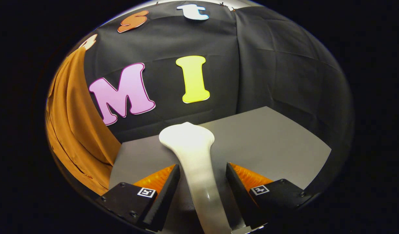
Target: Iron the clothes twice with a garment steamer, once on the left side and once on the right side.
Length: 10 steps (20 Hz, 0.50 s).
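A white garment steamer (188, 139) lies on the grey table (267, 139), its wide head pointing away from me and its slim handle running back between my fingers. My gripper (202, 166) is open and straddles the handle. The left finger sits close against the handle, while a narrow gap shows at the right finger. A brown-orange garment (72, 123) hangs in folds to the left of the table, beyond and to the left of the left finger. Its lower edge drops past the table's left side.
The black cloth wall closes the booth behind the table and on the right. The table's right corner (328, 150) lies a short way beyond the right finger, and bare tabletop stretches to the right of the steamer's head.
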Available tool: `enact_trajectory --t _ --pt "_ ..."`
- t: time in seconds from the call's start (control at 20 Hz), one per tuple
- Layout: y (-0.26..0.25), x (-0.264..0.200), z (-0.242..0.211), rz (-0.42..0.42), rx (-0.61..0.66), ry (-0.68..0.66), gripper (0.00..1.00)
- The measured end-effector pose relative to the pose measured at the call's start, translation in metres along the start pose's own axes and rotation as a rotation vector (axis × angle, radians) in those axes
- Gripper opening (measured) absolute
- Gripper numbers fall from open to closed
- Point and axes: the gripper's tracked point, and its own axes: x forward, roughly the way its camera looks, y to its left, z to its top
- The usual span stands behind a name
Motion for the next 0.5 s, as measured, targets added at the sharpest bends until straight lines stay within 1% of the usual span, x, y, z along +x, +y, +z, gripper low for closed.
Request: enact_trajectory --t 0.1,0.15,0.2,0.3,0.5 --pt "-0.001 0.000 -0.002 -0.015 -0.003 0.030 0.81" --pt "-0.001 -0.001 -0.002 -0.013 -0.005 0.034 0.69" --pt "-0.002 0.013 -0.008 -0.019 -0.010 0.037 0.57" --pt "-0.001 0.003 -0.005 -0.011 -0.002 0.041 0.53" --pt "-0.003 -0.003 0.002 -0.015 0.012 0.015 0.53"
